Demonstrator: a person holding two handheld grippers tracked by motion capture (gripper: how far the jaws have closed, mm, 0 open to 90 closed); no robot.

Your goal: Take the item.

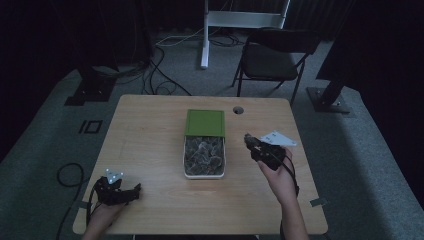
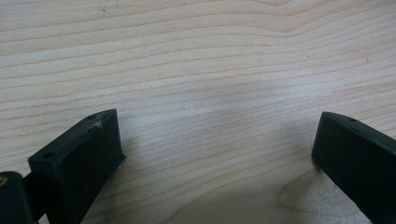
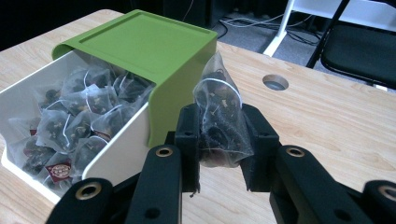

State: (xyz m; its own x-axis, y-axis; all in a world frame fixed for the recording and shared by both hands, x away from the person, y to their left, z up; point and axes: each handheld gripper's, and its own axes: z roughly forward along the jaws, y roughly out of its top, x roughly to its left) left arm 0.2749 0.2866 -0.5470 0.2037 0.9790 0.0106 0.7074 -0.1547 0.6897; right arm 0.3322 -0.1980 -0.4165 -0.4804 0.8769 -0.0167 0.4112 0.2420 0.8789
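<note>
Tea bag (image 3: 219,116): light, soft, crushable mesh; right claw (image 3: 219,149) pinches its middle. Left claw (image 2: 215,154) open, empty, over counter (image 2: 196,56).

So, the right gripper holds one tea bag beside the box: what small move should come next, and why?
Probably carry the tea bag further from the box and lower it onto bare table: the right gripper is clamped on it, already outside the box.

A light wooden table (image 1: 150,130) bears a white box (image 1: 186,172) with its green lid (image 1: 205,122)
</note>
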